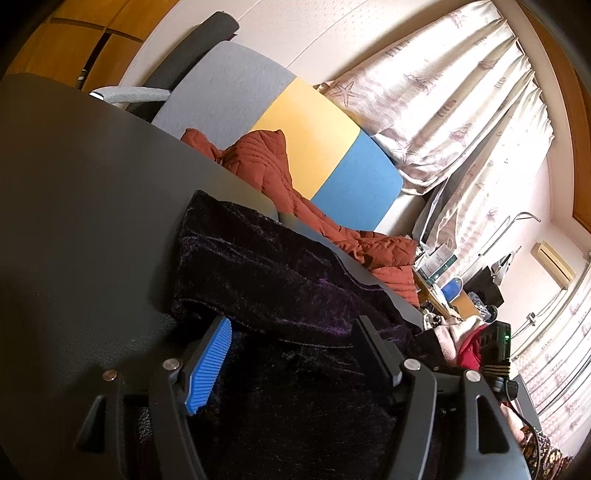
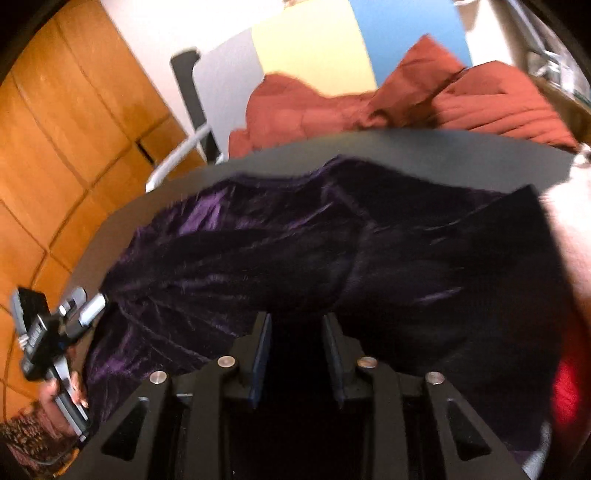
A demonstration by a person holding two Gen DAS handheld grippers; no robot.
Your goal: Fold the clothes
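Your left gripper [image 1: 291, 332] stands open astride the purple velvet garment [image 2: 295, 251], which lies across the dark table [image 1: 92, 203] to its far edge; your right gripper [image 2: 297, 325] shows a gap in the blurred frame, grip uncertain; bare tabletop lies left.

Dark matte table [image 1: 81, 192] in the foreground. Behind it a panel in grey, yellow and blue bands [image 1: 306, 122], with a rust-red quilted cover [image 1: 266, 162] bunched at its foot. Pale wall [image 1: 314, 33] — patterned curtains [image 1: 461, 92] drawn, daylight through. Wooden cupboard doors [image 2: 74, 129]. Wall air-conditioning unit [image 1: 553, 263] far right.
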